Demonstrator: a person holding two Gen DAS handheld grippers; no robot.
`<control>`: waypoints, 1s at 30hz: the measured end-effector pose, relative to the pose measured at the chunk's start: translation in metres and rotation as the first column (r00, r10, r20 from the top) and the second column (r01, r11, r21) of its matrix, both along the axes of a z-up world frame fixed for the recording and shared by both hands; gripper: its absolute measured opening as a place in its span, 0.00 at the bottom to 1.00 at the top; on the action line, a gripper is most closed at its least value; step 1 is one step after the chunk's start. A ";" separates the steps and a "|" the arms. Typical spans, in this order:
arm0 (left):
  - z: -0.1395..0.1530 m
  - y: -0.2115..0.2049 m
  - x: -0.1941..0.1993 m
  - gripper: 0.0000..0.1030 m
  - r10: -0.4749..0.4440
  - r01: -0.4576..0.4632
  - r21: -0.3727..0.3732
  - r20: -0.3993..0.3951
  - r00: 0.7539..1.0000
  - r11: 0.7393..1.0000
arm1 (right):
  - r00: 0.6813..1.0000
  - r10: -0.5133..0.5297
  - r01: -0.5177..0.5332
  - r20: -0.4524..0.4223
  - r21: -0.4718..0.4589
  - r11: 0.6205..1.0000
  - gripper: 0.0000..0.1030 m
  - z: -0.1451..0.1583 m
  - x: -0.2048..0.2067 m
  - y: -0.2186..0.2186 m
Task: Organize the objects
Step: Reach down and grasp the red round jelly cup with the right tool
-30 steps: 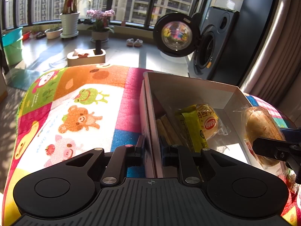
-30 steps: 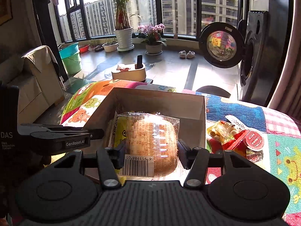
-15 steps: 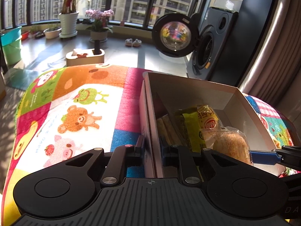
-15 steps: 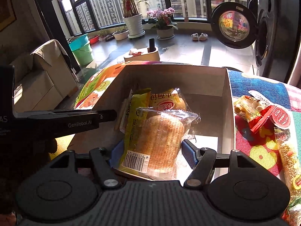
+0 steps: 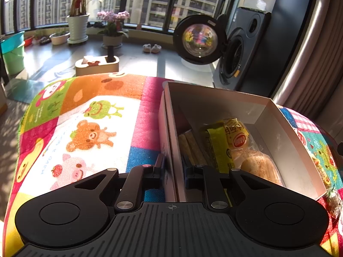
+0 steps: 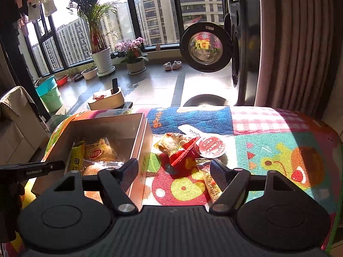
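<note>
Cardboard, smooth and pale, forms the open rectangular box (image 5: 216, 105) on a quilted play mat (image 5: 90, 128) printed with a frog, a bear and a pig in bright patches. Inside the box lie crinkly clear-wrapped snacks: a round bread bun (image 5: 260, 167) nearest the camera, a yellow packet (image 5: 235, 137) with a red oval label behind it, and pale stick-shaped biscuits (image 5: 188, 145) along the left wall. The left gripper (image 5: 173, 167) is clamped on that left wall, one finger outside, one inside. The right gripper (image 6: 174, 172) is spread wide with nothing between its ribbed fingers (image 6: 218, 176), hovering over the mat just right of the box. Ahead of it loose snacks wait on the mat: a red wrapper (image 6: 184, 152), a round red-and-white lid (image 6: 211, 146) and a bag of small pale pieces (image 6: 211, 184). Beyond stands a washing machine (image 6: 235, 49) with its round door open.
</note>
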State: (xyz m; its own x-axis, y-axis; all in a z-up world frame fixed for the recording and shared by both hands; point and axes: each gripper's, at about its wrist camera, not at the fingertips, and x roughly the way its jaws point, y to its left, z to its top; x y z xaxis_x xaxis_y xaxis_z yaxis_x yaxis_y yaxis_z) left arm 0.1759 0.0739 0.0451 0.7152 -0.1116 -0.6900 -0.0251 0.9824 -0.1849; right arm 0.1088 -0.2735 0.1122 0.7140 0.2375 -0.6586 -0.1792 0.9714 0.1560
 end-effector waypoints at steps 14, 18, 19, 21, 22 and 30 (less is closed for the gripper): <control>0.000 0.002 0.001 0.17 -0.005 0.005 0.001 -0.012 1.000 1.000 | 0.990 -0.038 0.024 -0.139 -0.100 0.995 0.72 -0.072 0.152 0.032; 0.000 0.001 0.002 0.17 -0.006 0.007 0.003 -0.013 1.000 1.000 | 0.988 -0.009 -0.007 -0.156 -0.097 0.995 0.69 -0.079 0.159 0.031; 0.000 0.001 0.002 0.17 -0.006 0.006 0.004 -0.013 1.000 1.000 | 0.988 0.005 -0.021 -0.151 -0.103 0.994 0.64 -0.078 0.156 0.029; 0.000 0.001 0.002 0.17 -0.006 0.006 0.005 -0.012 1.000 1.000 | 0.985 0.048 -0.066 -0.164 -0.106 0.992 0.54 -0.075 0.144 0.023; 0.001 0.001 0.002 0.17 -0.005 0.005 0.004 -0.013 1.000 1.000 | 0.984 0.061 -0.080 -0.166 -0.112 0.990 0.51 -0.073 0.137 0.020; 0.000 0.000 0.001 0.17 -0.001 0.001 0.005 -0.010 1.000 1.000 | 0.976 0.098 -0.138 -0.192 -0.206 0.969 0.51 -0.069 0.049 -0.021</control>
